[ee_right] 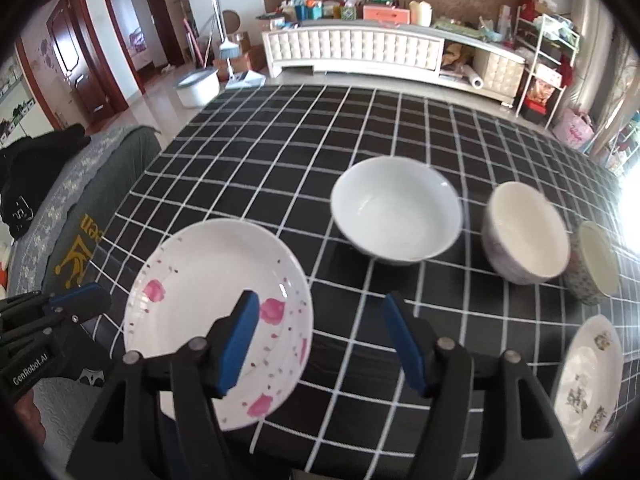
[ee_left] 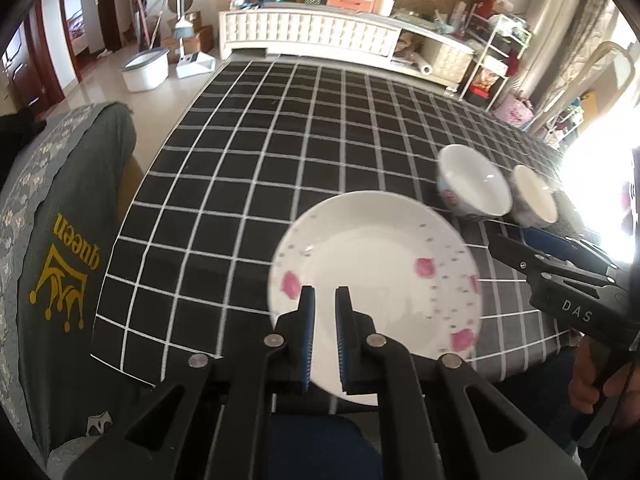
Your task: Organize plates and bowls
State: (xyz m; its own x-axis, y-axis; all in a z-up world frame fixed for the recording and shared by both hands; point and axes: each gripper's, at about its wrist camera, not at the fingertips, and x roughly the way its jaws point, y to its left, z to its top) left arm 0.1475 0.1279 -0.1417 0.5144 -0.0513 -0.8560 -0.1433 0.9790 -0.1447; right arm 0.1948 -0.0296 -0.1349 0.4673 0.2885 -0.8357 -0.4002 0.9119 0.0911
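Since it's glazed china, the pink-flowered plate (ee_left: 372, 276) is going to be stiff, slick and chippy, so the raised rim is really the only sane place to pinch it. Left wrist view: the left gripper (ee_left: 325, 296) has its blue pads close together over the plate's near edge, but whether they're actually biting the rim or just hovering is hard to call. The plate sits at the near edge of the checked tablecloth (ee_left: 240, 160), with a white bowl (ee_left: 474, 186) and a second bowl (ee_left: 534, 196) off to the far right.

Right wrist view fills in more: the right gripper (ee_right: 318, 320) is spread wide, holding nothing, just right of the plate (ee_right: 216, 312). It also shows a patterned cup (ee_right: 596, 264) and another plate (ee_right: 588, 376) at the near right, which the left view misses.
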